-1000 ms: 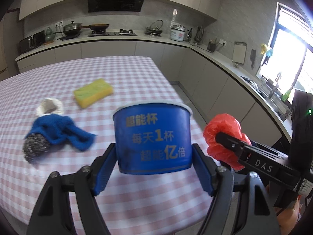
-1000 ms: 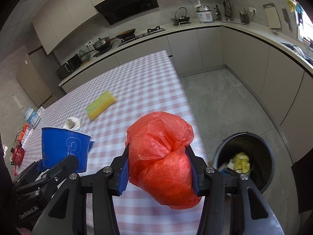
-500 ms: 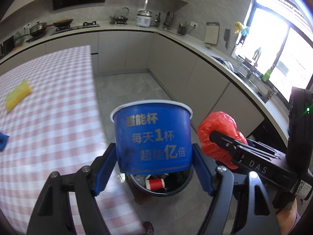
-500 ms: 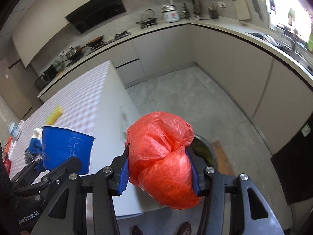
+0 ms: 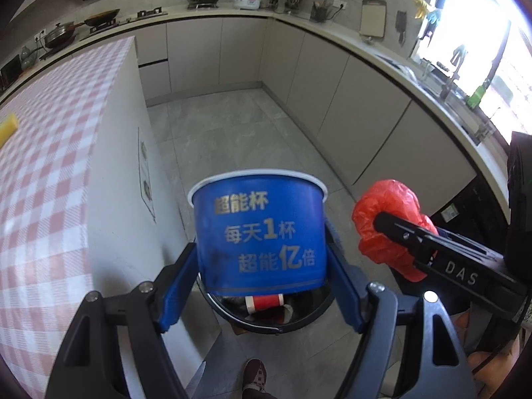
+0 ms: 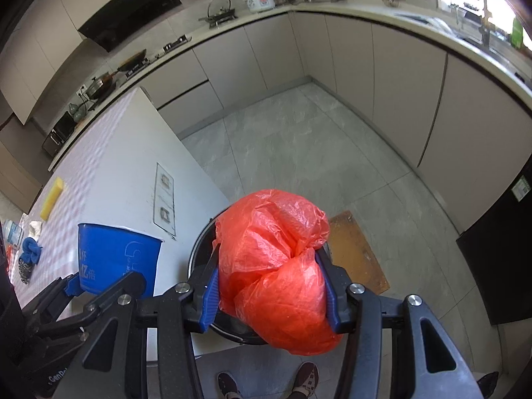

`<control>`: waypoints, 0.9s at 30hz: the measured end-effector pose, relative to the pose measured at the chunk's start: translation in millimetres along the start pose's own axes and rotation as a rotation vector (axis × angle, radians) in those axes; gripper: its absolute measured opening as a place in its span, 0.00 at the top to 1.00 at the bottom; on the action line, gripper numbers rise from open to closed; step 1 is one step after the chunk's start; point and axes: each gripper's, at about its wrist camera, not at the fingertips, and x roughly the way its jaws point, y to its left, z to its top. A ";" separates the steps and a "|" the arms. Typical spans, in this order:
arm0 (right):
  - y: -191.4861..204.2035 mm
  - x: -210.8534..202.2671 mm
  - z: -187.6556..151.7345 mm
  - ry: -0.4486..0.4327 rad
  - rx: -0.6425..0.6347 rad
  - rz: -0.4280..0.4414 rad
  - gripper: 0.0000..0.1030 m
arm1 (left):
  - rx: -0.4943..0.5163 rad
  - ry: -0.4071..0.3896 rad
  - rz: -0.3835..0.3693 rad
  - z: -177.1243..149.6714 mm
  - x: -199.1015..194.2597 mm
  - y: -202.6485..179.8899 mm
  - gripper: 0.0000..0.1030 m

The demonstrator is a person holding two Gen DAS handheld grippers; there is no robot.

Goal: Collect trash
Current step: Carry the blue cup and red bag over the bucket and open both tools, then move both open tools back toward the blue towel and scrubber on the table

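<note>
Blue cup [image 5: 259,236] reads "每天1杯"; gripper "DAS".

Blue paper cup [image 5: 257,232], upright w/ gold print, held above black bin [image 5: 272,319] on floor; crumpled red plastic bag [image 6: 276,266] held over bin too; bin holds a red-white can [image 5: 264,301]

- A cup [image 5: 259,236] is held between the fingers of the left gripper [image 5: 261,286] at frame centre, directly above a bin [image 5: 276,312] on the floor.
- A bag [image 6: 276,259] is clamped in the right gripper [image 6: 271,286] at lower centre of the right wrist view, over the same bin [image 6: 199,256].
- A can [image 5: 264,301] is seen inside the bin.
- The table [image 5: 43,166] fills the left of the frame, with a sponge [image 6: 51,202] on it.
- A mat [image 6: 355,252] lies on the floor just right of the bin.
</note>
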 end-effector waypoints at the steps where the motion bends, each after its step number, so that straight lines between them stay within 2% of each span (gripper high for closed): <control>1: -2.2 8.2 1.3 0.010 -0.003 0.002 0.49 | -0.003 0.007 0.009 -1.5 3.5 -0.7 0.26; 8: -7.0 60.3 5.7 0.088 -0.024 0.035 0.47 | -0.023 0.052 0.056 -4.9 35.8 -7.1 0.26; 10: -5.9 72.2 8.3 0.107 -0.032 0.028 0.40 | -0.030 0.065 0.068 -4.0 43.7 -7.9 0.25; 12: -6.1 77.6 10.2 0.105 -0.027 0.020 0.30 | -0.024 0.081 0.090 -2.3 50.3 -9.8 0.23; 13: -7.9 78.7 11.3 0.103 -0.021 0.014 0.29 | -0.021 0.089 0.097 -0.9 53.7 -13.8 0.22; 18: -11.4 68.0 14.6 0.070 -0.010 -0.010 0.29 | -0.033 0.088 0.111 5.7 46.5 -12.9 0.18; 27: -0.9 12.1 21.5 0.000 0.003 -0.018 0.29 | -0.015 0.007 0.062 20.0 -15.2 -18.9 0.18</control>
